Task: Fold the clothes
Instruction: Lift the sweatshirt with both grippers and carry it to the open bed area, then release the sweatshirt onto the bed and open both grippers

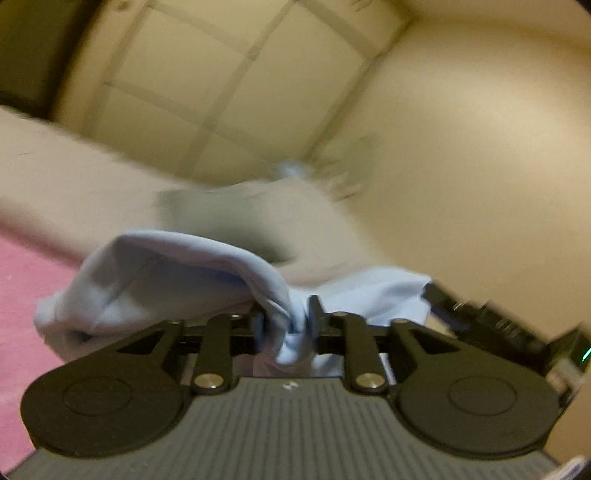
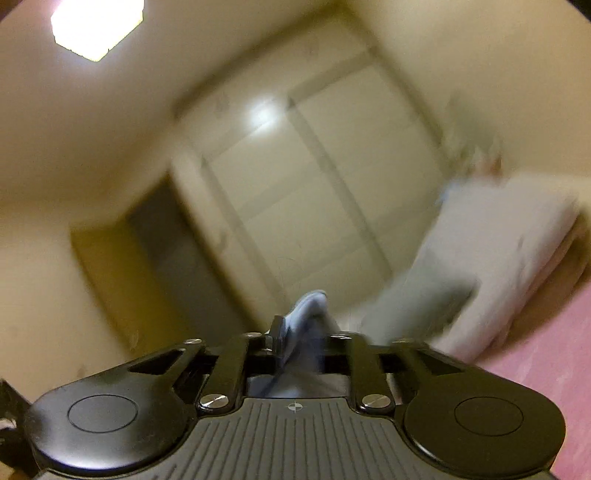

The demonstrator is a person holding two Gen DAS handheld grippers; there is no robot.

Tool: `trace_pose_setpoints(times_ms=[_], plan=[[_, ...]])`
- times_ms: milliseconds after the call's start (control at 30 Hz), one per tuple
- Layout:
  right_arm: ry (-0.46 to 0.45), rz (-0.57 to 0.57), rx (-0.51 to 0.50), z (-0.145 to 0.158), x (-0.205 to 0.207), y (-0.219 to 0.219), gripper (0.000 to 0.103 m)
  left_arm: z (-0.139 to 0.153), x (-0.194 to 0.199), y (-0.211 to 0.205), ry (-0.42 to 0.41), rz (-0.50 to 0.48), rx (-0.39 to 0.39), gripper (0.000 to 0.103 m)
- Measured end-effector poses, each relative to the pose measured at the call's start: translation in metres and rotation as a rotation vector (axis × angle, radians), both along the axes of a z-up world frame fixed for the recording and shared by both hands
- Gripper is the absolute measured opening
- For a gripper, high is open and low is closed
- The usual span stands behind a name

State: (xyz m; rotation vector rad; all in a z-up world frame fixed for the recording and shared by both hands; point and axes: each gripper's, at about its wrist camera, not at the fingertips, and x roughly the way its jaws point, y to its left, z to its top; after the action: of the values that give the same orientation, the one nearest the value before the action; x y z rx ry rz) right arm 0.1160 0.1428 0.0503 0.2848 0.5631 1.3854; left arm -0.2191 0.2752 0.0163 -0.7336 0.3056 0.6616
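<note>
A light blue garment [image 1: 177,280] hangs bunched in front of my left gripper [image 1: 287,320]. A twist of it is pinched between the two black fingers [image 1: 314,308], and the gripper is shut on it. The cloth runs on to the right toward the other black gripper body [image 1: 491,325]. In the right wrist view a narrow fold of the same garment [image 2: 308,306] rises between the fingers of my right gripper [image 2: 301,334]. It lies against the left finger [image 2: 275,330]. Motion blur hides the right finger, so I cannot tell whether the pads press on the cloth.
A pink surface [image 1: 22,295] lies low at the left, and at the lower right as pink surface [image 2: 554,354]. White bedding [image 2: 498,251] is piled beside it. Pale panelled cupboard doors [image 2: 306,192] stand ahead, and a ceiling lamp [image 2: 96,26] glows above. Both views are blurred.
</note>
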Motion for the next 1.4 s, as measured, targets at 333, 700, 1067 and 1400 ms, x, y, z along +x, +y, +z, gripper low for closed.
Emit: trace_pose_setpoints(times_ms=[333, 700, 1067, 1400], plan=[[-0.252, 0.307, -0.639, -0.100, -0.147, 0.043, 0.054, -0.126, -0.118, -0.014, 0.566, 0.156, -0.293, 0.025], [-0.234, 0.433, -0.828, -0.162, -0.207, -0.012, 0.054, -0.130, -0.130, -0.064, 0.631, 0.213, -0.240, 0.025], [-0.234, 0.474, -0.869, -0.168, -0.201, -0.064, 0.054, -0.145, -0.135, -0.135, 0.667, 0.303, -0.275, 0.026], [-0.253, 0.538, -0.837, -0.167, -0.207, -0.101, 0.054, -0.130, -0.135, -0.183, 0.705, 0.361, -0.243, 0.027]])
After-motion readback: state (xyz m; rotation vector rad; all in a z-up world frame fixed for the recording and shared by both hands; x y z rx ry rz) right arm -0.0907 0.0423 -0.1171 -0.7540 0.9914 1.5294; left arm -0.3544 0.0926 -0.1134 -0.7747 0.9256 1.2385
